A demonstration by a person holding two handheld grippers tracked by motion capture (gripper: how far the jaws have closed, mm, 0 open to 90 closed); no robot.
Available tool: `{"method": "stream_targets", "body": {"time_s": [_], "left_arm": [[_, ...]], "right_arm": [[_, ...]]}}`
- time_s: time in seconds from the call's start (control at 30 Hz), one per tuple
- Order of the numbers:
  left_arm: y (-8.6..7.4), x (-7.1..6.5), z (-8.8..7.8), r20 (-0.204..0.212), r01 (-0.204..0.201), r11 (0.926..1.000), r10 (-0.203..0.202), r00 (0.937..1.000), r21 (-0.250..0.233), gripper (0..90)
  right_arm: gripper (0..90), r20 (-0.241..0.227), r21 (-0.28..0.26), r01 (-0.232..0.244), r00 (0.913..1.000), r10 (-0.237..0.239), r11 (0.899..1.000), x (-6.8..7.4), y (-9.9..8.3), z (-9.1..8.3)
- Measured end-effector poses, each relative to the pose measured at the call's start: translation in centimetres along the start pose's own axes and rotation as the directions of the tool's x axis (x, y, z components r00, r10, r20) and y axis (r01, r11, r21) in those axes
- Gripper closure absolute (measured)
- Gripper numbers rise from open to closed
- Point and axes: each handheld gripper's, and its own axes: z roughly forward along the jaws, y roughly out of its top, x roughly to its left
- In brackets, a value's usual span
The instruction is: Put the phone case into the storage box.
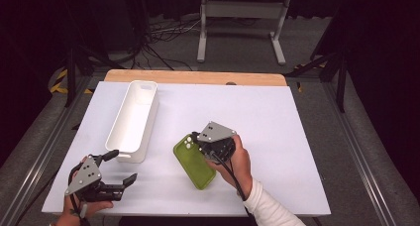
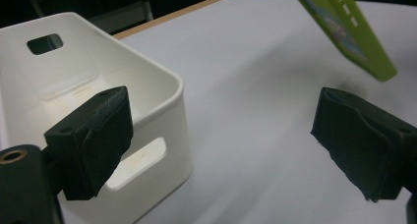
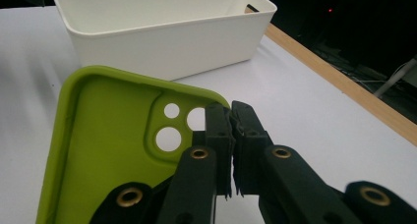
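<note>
A green phone case [image 1: 194, 162] with camera holes hangs tilted above the white table, pinched at its top corner by my right gripper [image 1: 200, 142]. In the right gripper view the two jaws are pressed together on the rim of the green phone case [image 3: 105, 145] beside the camera holes, so the right gripper [image 3: 231, 121] is shut on it. My left gripper [image 1: 124, 167] rests low at the table's front left, open, with nothing between its pads. In the left gripper view the left gripper [image 2: 221, 145] points past the bin's near end, and the green case [image 2: 349, 27] hangs at the upper right.
A long white plastic bin [image 1: 132, 121] lies lengthwise left of centre, empty, its near end close to my left gripper. The same white bin [image 3: 162, 27] stands just behind the case in the right gripper view. A wooden strip [image 1: 195, 77] runs along the table's far edge.
</note>
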Motion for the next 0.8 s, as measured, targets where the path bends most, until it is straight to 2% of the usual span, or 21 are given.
{"method": "stream_targets", "body": {"time_s": [0.17, 0.33, 0.5, 0.57, 0.67, 0.7, 0.8], "left_arm": [[1.4, -0.8, 1.2, 0.039, -0.001, 0.9998, 0.002, 0.9992, -0.018, 9.3], [3.0, -2.0, 2.7, 0.073, 0.001, 0.9993, 0.001, 0.9973, -0.037, 12.6], [4.7, -3.2, 4.7, 0.113, 0.025, 0.9973, -0.017, 0.9934, -0.069, 13.8], [5.1, -3.6, 5.4, 0.141, 0.034, 0.9969, -0.024, 0.9898, -0.071, 14.3], [5.8, -4.2, 6.6, 0.144, 0.040, 0.9961, -0.028, 0.9892, -0.078, 15.2], [6.0, -4.4, 7.0, 0.135, 0.041, 0.9959, -0.030, 0.9904, -0.081, 17.3], [6.6, -4.8, 7.8, 0.149, 0.057, 0.9951, -0.045, 0.9878, -0.080, 27.1]], "right_arm": [[87.3, 0.021, -0.014, -0.006, 0.9998, 0.007, 1.000, 0.1, -0.4, -0.1], [87.3, 0.072, -0.044, 0.013, 0.9974, -0.010, 0.999, 0.3, -0.5, -0.3], [87.2, 0.100, -0.079, 0.018, 0.9949, -0.010, 0.997, 0.4, -0.5, -0.7], [87.3, 0.114, -0.096, 0.022, 0.9934, -0.011, 0.995, 0.4, -0.5, -1.0], [87.2, 0.125, -0.111, 0.019, 0.9921, -0.005, 0.994, 0.4, -0.6, -1.1], [87.2, 0.129, -0.113, 0.018, 0.9916, -0.003, 0.993, 0.5, -0.6, -1.1], [87.2, 0.140, -0.123, 0.021, 0.9901, -0.004, 0.992, 0.5, -0.7, -1.2]]}}
